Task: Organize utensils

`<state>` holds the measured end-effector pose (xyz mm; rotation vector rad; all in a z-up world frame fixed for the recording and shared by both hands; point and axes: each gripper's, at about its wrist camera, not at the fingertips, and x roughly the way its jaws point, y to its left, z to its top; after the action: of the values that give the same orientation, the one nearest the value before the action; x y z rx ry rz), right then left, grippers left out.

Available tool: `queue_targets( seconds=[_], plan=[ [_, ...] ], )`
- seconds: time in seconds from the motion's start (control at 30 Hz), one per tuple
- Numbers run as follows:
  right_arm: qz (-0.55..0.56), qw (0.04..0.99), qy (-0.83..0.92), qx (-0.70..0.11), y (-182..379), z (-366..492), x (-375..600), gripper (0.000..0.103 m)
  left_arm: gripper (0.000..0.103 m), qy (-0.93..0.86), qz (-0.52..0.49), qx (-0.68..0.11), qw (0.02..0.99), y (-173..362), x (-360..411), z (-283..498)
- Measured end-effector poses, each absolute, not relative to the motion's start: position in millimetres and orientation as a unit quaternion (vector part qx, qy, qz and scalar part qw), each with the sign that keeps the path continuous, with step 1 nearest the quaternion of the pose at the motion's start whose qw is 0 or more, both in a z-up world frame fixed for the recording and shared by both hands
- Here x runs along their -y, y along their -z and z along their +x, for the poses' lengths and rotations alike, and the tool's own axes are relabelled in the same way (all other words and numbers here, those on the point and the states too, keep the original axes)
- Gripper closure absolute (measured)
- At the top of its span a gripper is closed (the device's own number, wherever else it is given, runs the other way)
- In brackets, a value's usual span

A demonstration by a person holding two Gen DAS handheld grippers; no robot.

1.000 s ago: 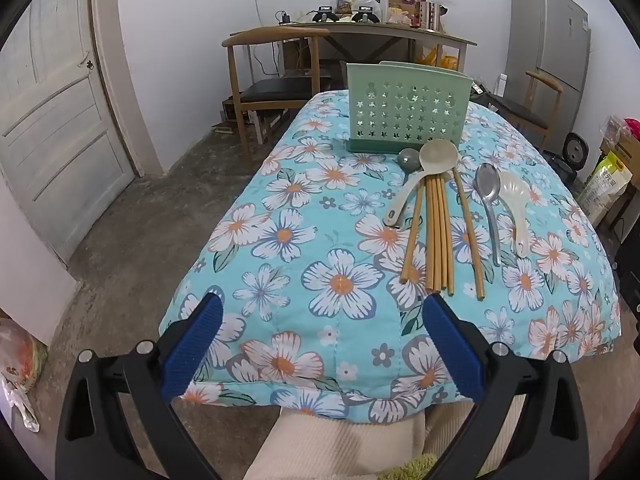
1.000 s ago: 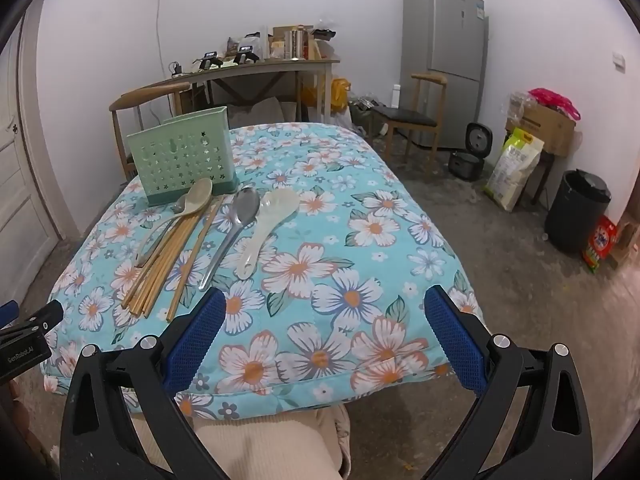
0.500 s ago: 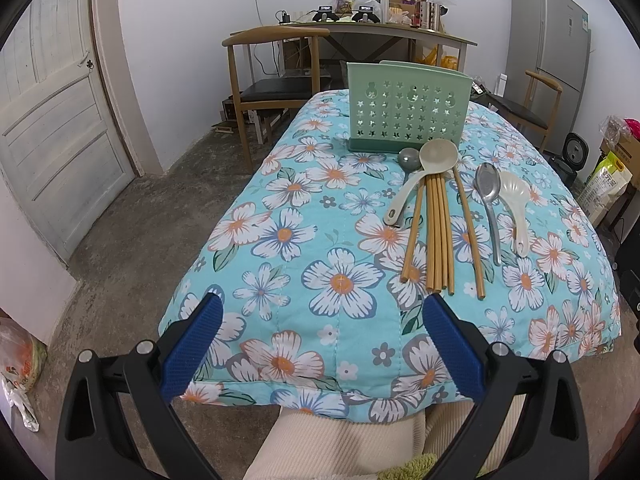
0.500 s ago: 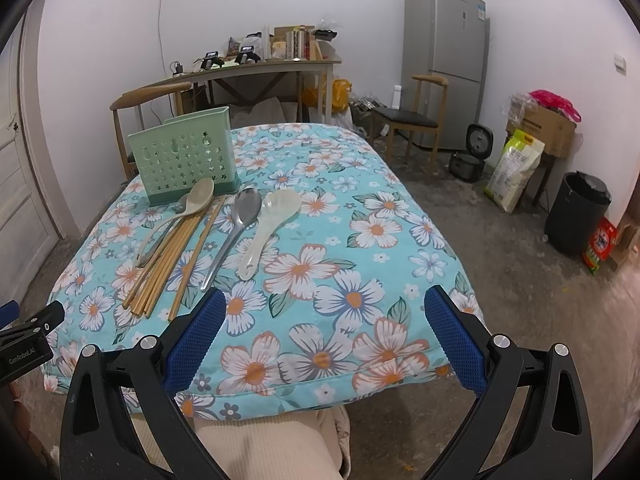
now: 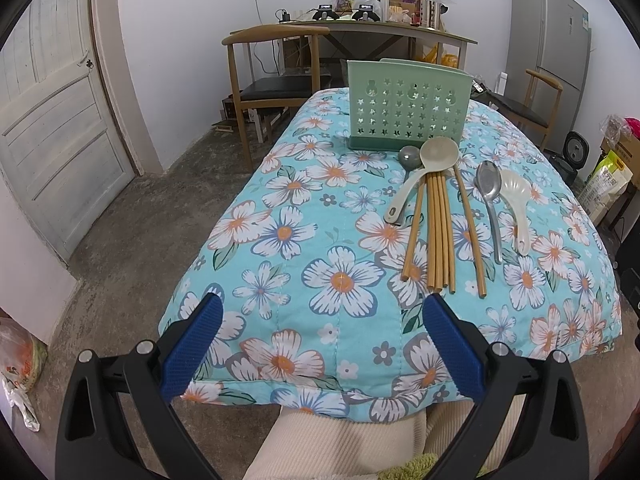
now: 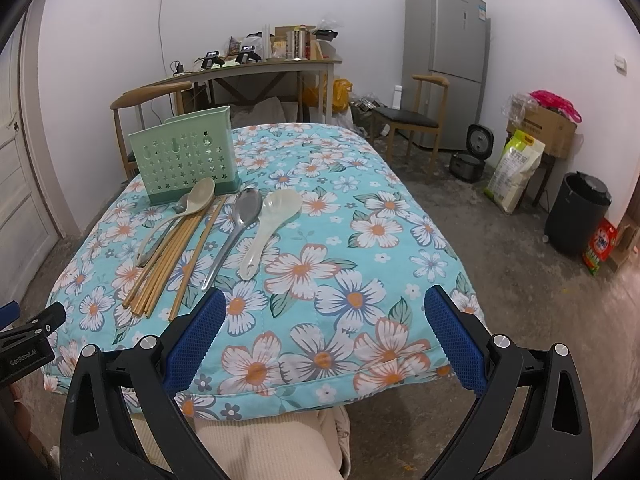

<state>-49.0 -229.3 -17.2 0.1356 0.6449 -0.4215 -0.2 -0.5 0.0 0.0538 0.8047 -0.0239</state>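
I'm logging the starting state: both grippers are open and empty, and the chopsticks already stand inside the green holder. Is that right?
Not quite. Both the left gripper and the right gripper are open and empty, but the chopsticks lie flat on the floral cloth in front of the green holder, not inside it. The left wrist view shows this.

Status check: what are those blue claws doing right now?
Left gripper open, right gripper open, both empty. Chopsticks and spoons lie before the green holder. Nothing blocking.
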Motion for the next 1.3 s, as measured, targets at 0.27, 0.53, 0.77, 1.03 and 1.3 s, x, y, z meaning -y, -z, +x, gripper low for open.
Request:
queue_targets(
  seconds=[0.27,0.53,0.77,1.03,1.3],
  plan=[
    [0.066,0.925,0.206,-0.314,16.9,-49.0,229.1,0.008,0.006,0.012,0.026,-0.392,0.919,0.1,0.6,-0.1],
    [0.065,0.925,0.206,-0.314,17.0,-49.0,229.1,0.008,0.006,0.012,0.026,-0.392,0.919,0.1,0.6,0.0],
    [0.065,0.925,0.205,-0.314,18.0,-48.1,229.7,0.008,0.006,0.011,0.026,-0.393,0.919,-0.1,0.7,-0.2],
    [0.066,0.925,0.205,-0.314,18.3,-47.4,230.4,0.008,0.006,0.012,0.027,-0.393,0.919,0.0,0.7,-0.1],
    [0.065,0.924,0.206,-0.314,19.6,-47.3,231.0,0.008,0.006,0.012,0.027,-0.394,0.919,-0.5,-2.2,-2.7]
  ],
)
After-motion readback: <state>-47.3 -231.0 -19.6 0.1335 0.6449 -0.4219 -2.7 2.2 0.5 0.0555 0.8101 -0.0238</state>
